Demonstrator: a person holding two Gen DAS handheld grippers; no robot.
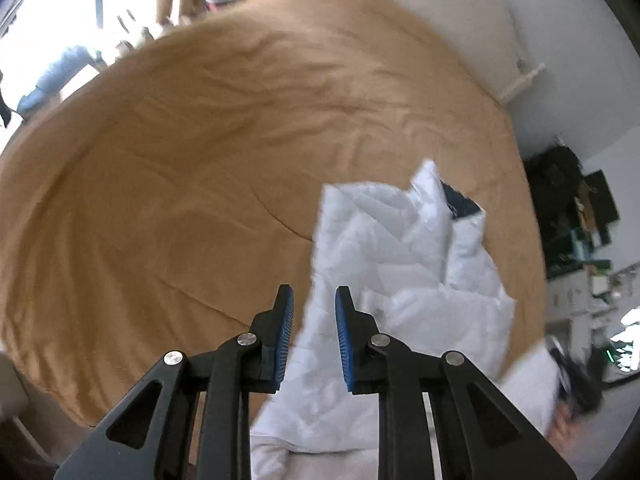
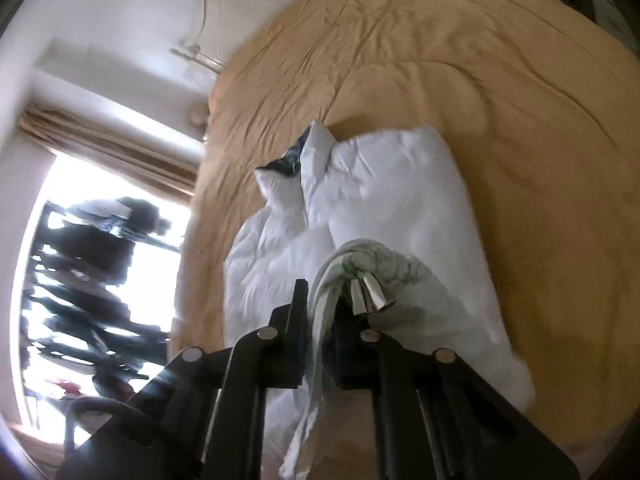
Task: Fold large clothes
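Note:
A white puffy jacket (image 1: 408,248) (image 2: 400,200) lies crumpled on the tan bed cover (image 1: 180,168) (image 2: 500,88), with a dark patch of lining (image 1: 460,204) (image 2: 294,156) showing at its far end. My left gripper (image 1: 314,296) has its blue pads close together, and a strip of the jacket's edge fills the gap between them. My right gripper (image 2: 322,292) is shut on a bunched fold of white fabric, from which two silver cord tips (image 2: 370,296) stick out. The fold hides its right fingertip. The fabric is blurred in both views.
A bright window with a tan curtain (image 2: 112,140) and dark shapes in front of it stands left of the bed. A white wall (image 1: 460,20) runs behind the bed. Dark clutter (image 1: 572,208) sits at the right. The other hand and its gripper (image 1: 576,396) show blurred at lower right.

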